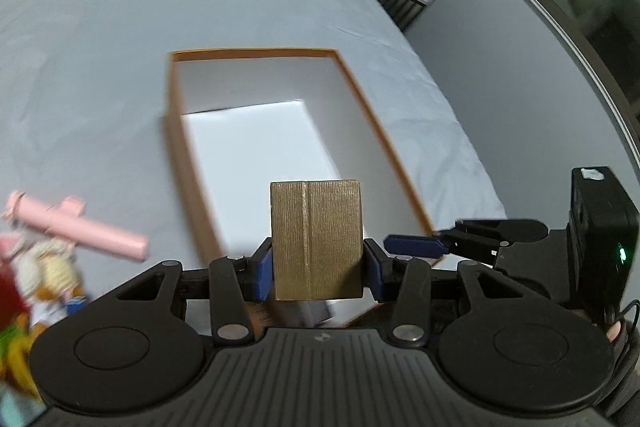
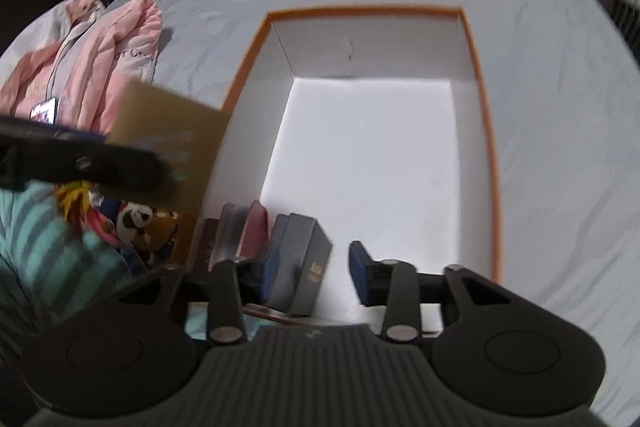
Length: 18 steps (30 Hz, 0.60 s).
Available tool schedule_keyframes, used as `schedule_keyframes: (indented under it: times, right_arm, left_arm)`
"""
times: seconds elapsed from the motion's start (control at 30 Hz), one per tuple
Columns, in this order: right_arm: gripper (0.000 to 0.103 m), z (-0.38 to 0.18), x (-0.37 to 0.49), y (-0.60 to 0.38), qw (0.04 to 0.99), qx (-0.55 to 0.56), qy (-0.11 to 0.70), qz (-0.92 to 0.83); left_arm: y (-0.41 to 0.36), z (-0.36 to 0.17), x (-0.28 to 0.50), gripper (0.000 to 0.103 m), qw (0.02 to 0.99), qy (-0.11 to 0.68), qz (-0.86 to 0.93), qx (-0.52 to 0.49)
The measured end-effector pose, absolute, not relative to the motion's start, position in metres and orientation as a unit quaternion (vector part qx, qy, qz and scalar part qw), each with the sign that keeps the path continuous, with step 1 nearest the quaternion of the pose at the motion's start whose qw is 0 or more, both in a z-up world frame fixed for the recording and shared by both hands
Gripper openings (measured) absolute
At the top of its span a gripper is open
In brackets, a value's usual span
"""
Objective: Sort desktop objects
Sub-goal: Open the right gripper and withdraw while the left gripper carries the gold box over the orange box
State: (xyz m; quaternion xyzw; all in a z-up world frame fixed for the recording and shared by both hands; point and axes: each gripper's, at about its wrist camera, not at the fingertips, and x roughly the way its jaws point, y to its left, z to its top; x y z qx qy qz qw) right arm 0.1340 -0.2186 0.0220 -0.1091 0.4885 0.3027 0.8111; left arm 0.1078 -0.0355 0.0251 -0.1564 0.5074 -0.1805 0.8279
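Gold box [image 1: 317, 241] sits clamped between the blue pads [image 1: 263, 273] of my left gripper [image 1: 318, 273], held across its two narrow sides and lifted over the near end of the orange-rimmed carton [image 1: 256, 53] on the grey bedsheet [image 1: 80, 47]. It looks like a rigid cardboard case with a fine ribbed wrap, so I judge it light and stiff, with enough texture that the pads should not slip; squeezing it harder seems more likely to dent the walls than to help. Its flat sides are the right place to hold it, low and centred as now.

My right gripper [image 2: 316, 273] stands released, nothing pressed between its fingers. Just off its left pad a dark grey case [image 2: 304, 263] stands upright in the carton's near corner, leaning beside a few other slim boxes [image 2: 240, 231]. That one looks smooth and glossier, so I would take it broadside, not by an edge.
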Motion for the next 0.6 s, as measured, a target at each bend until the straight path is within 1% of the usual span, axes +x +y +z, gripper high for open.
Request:
schedule_keyframes:
  times: [0.1,0.17,0.23,0.37,0.47,0.5,0.57,0.6]
  right_arm:
    - [0.05,0.029,0.127,-0.219,0.815,-0.179,0.456,0.31]
    - [0.06,0.033,0.121,-0.223,0.809,-0.224,0.432,0.33]
    - [0.066,0.033,0.118,-0.225,0.796,-0.263,0.417,0.352]
    - [0.066,0.026,0.123,-0.223,0.771,-0.324,0.405,0.37]
    - [0.067,0.023,0.131,-0.226,0.762,-0.334,0.394,0.391]
    - [0.068,0.022,0.133,-0.227,0.76,-0.332,0.387,0.402]
    - [0.073,0.02,0.135,-0.229,0.757,-0.339,0.365,0.422]
    - [0.073,0.018,0.136,-0.228,0.755,-0.346,0.357,0.427]
  left_arm:
    - [-0.059,0.022,0.122,0.051,0.82,0.517,-0.197,-0.148]
    - [-0.074,0.017,0.13,0.051,0.813,0.528,-0.201,-0.141]
    - [-0.088,0.009,0.139,0.051,0.805,0.541,-0.204,-0.132]
    - [-0.111,-0.005,0.148,0.051,0.792,0.562,-0.208,-0.116]
    - [-0.117,-0.015,0.153,0.051,0.784,0.572,-0.211,-0.119]
    - [-0.118,-0.018,0.154,0.051,0.779,0.577,-0.213,-0.123]
    - [-0.117,-0.023,0.156,0.051,0.771,0.584,-0.218,-0.128]
    - [-0.118,-0.026,0.156,0.051,0.769,0.588,-0.219,-0.127]
